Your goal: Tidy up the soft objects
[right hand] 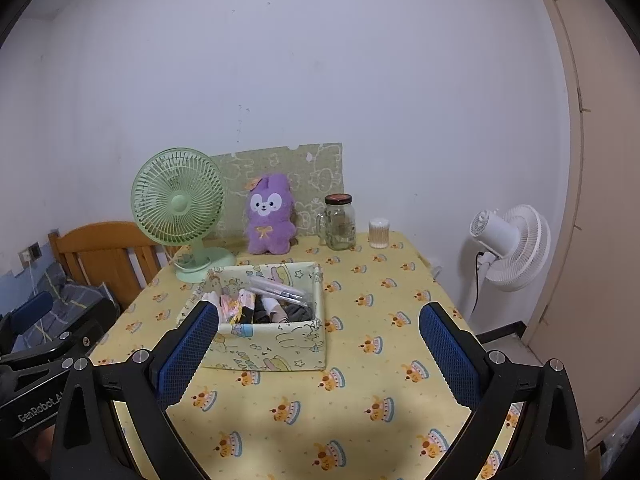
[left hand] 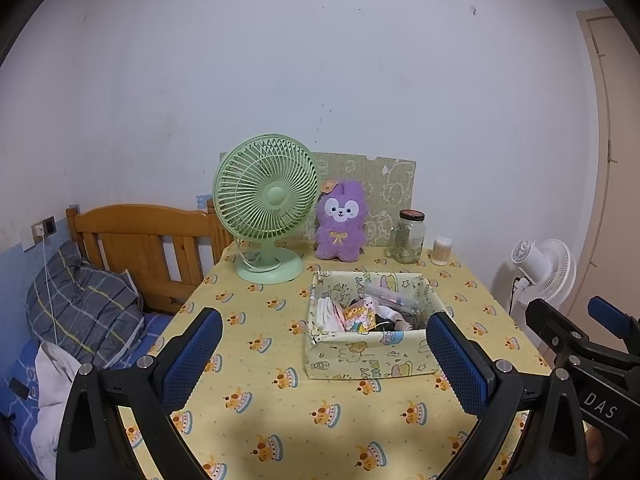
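Both tools are spread wide and hold nothing, hovering over the near edge of the table (right hand: pixel 360 392). The cloth box (left hand: pixel 372 350) of soft things lies ahead, between the left tool (left hand: pixel 324 364) and right tool (right hand: pixel 320 354), nearer the left. The purple plush (left hand: pixel 341 220) sits upright beyond it, by the wall.

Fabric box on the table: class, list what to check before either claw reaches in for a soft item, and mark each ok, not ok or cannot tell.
1. Left claw open and empty: ok.
2. Right claw open and empty: ok.
3. Fabric box upright, its open top unobstructed: ok.
4. Soft items in the box easy to pick singly: not ok, they are crowded together with a clear pen case lying across them.
5. Glass jar and green fan stand behind the box, clear of the approach: ok.
6. Purple plush toy upright against the board: ok.
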Available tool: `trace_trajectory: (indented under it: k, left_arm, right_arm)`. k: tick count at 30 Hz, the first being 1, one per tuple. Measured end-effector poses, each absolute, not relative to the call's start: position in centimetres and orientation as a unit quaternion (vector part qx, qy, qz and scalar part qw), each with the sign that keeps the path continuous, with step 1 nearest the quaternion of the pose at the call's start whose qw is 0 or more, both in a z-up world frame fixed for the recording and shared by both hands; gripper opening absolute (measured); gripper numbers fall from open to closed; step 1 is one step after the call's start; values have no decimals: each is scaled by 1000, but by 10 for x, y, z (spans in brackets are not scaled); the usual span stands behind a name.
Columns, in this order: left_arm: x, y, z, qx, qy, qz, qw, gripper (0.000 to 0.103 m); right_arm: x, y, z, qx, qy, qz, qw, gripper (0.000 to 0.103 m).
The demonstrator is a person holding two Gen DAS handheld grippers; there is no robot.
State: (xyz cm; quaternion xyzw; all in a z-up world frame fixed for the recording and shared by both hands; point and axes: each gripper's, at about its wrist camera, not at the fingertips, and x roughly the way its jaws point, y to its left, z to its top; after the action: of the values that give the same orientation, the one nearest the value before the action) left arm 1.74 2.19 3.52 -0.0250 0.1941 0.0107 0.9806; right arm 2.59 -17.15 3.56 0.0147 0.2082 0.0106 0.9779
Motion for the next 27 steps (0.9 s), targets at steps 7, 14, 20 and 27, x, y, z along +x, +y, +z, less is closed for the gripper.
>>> trace_trajectory:
  k: [7, 14, 20, 27]
  left_arm:
    - [19, 21, 33, -22, 198, 13, 980, 103]
    - [20, 23, 33, -23, 198, 13, 980, 103]
    - [20, 22, 33, -23, 197, 14, 980, 103]
    - [19, 24, 32, -27, 196, 16, 980, 103]
  right_arm:
    - [26, -171, 35, 16, 207, 8, 978, 102]
    - [26, -171, 35, 16, 207, 8, 978, 102]
    - [25, -171, 36, 19, 205, 7, 979, 102]
    - [23, -172, 37, 19, 203, 7, 979, 102]
